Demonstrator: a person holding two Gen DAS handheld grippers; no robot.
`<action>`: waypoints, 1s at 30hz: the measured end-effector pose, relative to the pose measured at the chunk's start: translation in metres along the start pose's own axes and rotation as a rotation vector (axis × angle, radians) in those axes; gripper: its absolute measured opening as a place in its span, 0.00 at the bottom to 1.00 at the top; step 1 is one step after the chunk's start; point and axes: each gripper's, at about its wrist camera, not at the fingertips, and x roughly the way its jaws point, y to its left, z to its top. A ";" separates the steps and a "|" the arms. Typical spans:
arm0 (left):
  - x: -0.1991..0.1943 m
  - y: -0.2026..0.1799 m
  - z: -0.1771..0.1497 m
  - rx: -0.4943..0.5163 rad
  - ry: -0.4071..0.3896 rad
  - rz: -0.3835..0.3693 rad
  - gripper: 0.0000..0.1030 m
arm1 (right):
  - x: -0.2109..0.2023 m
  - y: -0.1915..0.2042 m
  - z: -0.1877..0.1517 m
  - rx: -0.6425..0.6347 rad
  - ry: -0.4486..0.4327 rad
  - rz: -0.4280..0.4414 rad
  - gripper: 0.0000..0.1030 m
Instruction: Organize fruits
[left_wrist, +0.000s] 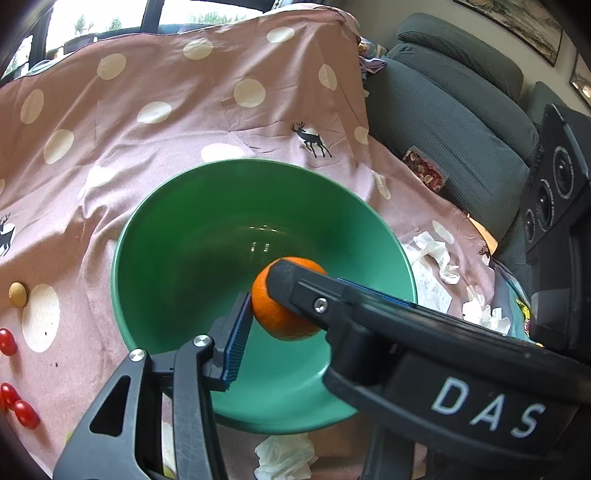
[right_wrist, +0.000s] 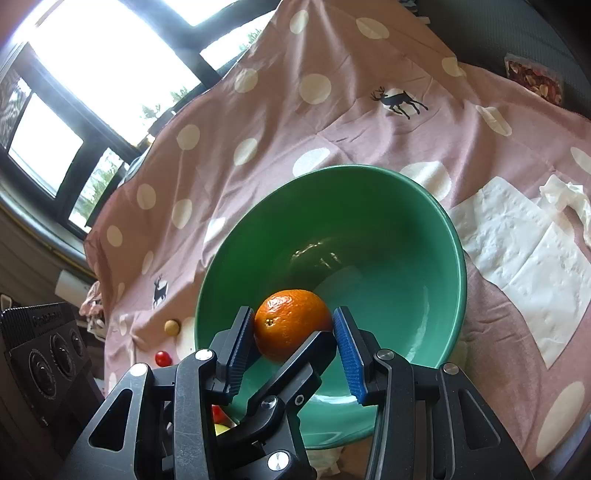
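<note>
An orange mandarin (left_wrist: 284, 302) hangs over the open mouth of a green bowl (left_wrist: 159, 206). In the left wrist view one blue pad touches its left side and a black finger of the other gripper lies across its right side. In the right wrist view the mandarin (right_wrist: 291, 321) sits between the two blue pads of my right gripper (right_wrist: 295, 325), above the green bowl (right_wrist: 424, 206). A black finger of the left gripper crosses under it. My left gripper (left_wrist: 258, 306) also presses the fruit. The bowl holds nothing else.
A pink polka-dot cloth (left_wrist: 184, 110) covers the surface. Red cherry tomatoes (left_wrist: 7, 341) and a small tan fruit (left_wrist: 17, 294) lie left of the bowl. Crumpled tissues (left_wrist: 439, 254) and a paper towel (right_wrist: 524, 251) lie to the right. A grey sofa (left_wrist: 461, 122) stands behind.
</note>
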 end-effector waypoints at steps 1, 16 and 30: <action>-0.001 0.000 0.000 -0.003 -0.005 0.003 0.43 | -0.001 -0.001 0.000 0.001 -0.006 -0.007 0.46; -0.090 0.055 -0.008 -0.205 -0.151 0.169 0.78 | -0.004 0.005 0.005 0.008 -0.214 -0.161 0.60; -0.179 0.150 -0.102 -0.533 -0.211 0.482 0.81 | 0.021 0.028 -0.002 -0.162 -0.300 -0.380 0.59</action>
